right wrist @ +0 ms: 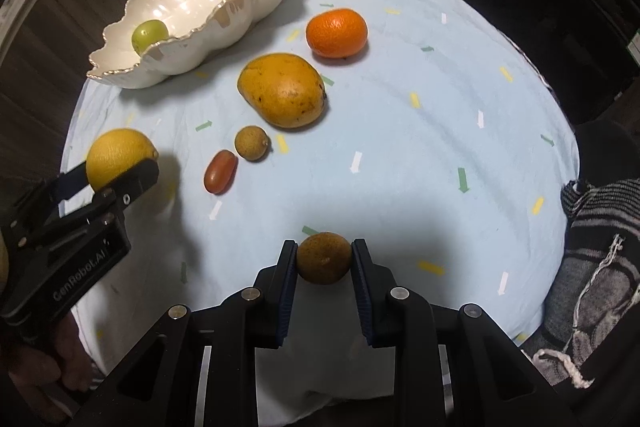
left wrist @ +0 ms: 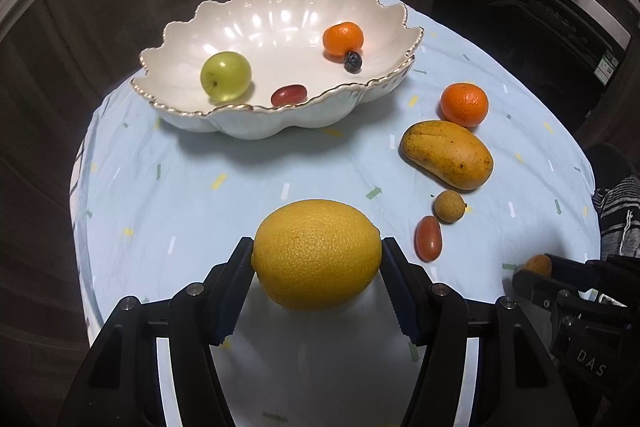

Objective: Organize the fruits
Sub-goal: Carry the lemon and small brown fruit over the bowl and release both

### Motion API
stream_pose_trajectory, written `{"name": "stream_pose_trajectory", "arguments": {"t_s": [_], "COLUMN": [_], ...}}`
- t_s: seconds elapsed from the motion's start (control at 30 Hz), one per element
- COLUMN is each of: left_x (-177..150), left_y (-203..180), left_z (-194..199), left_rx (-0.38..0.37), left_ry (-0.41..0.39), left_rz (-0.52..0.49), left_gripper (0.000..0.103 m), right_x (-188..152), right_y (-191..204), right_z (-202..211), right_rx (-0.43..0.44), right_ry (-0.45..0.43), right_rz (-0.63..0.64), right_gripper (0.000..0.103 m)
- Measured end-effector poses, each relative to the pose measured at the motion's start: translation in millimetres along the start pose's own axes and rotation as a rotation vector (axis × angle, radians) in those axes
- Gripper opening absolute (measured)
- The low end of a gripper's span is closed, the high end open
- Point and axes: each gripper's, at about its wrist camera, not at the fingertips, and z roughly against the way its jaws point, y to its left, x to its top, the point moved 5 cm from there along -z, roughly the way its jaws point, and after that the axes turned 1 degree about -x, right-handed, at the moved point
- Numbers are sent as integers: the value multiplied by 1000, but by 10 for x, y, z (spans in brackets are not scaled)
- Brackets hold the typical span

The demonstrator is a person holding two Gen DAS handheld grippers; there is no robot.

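Yellow lemon (left wrist: 317, 253) is sitting clamped in the left gripper (left wrist: 318, 259); right gripper (right wrist: 324, 259) is pinching a brown longan (right wrist: 324, 258), both ready for transfer to the far-left bowl (left wrist: 248, 125).

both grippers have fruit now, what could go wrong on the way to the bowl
1. The left hand-held gripper pinches the big round lemon only at its ends, so it may slip or swivel out.
2. The right hand-held gripper clamps a small brown fruit at its fingertips; a squeeze could pop it loose.
3. The mango and tangerine lie between that gripper and the bowl and might get knocked.
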Motion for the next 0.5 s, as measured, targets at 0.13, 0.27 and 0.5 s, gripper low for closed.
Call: {"name": "stream_pose_trajectory", "arguments": {"t_s": [0.13, 0.27, 0.5], "left_x": [-23, -42, -51], "left_y": [8, 47, 147], "left_z": [55, 113, 203], "left_rx": [11, 30, 58], "left_ry": [-1, -6, -12], "left_rz": [35, 82, 164], "left_gripper": [62, 62, 62], "right_x": [52, 121, 253], "right_y": [28, 71, 173], "right_z": [31, 78, 265], "right_rx": [9, 13, 22], "right_ry": [-21, -58, -155], "right_rz": [19, 59, 149], "right_gripper": [28, 28, 28]}}
